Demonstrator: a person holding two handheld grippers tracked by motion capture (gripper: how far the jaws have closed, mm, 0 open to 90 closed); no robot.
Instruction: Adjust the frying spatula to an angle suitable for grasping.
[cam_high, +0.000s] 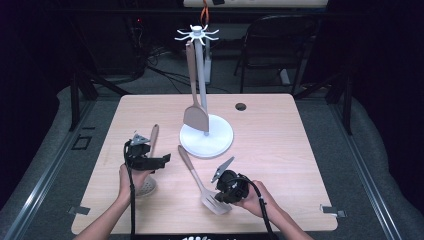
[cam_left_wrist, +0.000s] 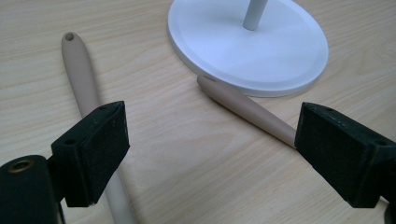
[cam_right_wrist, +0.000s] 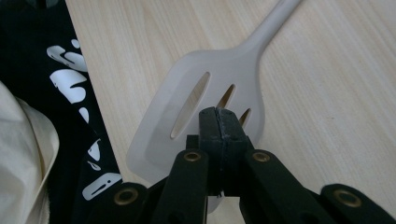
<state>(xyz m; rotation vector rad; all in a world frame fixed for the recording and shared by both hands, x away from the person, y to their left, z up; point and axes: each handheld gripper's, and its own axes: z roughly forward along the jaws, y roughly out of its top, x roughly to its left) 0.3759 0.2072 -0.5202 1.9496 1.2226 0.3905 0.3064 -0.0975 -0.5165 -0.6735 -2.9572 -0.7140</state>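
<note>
A beige slotted spatula (cam_high: 199, 179) lies on the wooden table, its blade (cam_right_wrist: 205, 102) near the front edge. My right gripper (cam_high: 220, 196) hovers over that blade, shut, with nothing visible between the pads (cam_right_wrist: 208, 126). My left gripper (cam_high: 154, 155) is open above the table; its wide-set pads (cam_left_wrist: 95, 149) frame the spatula's handle tip (cam_left_wrist: 247, 109). A second beige utensil (cam_high: 153, 140) lies under the left hand, handle (cam_left_wrist: 81, 79) pointing away, perforated head (cam_high: 145, 187) toward the person. The white stand (cam_high: 206, 142) holds a solid spatula (cam_high: 195, 117) hanging from its top hooks.
The stand's round base (cam_left_wrist: 261, 51) touches the slotted spatula's handle tip. A cable hole (cam_high: 240, 106) sits at the table's back right. A chair (cam_high: 280, 45) stands behind the table. The person's black printed shirt (cam_right_wrist: 79, 93) borders the front edge.
</note>
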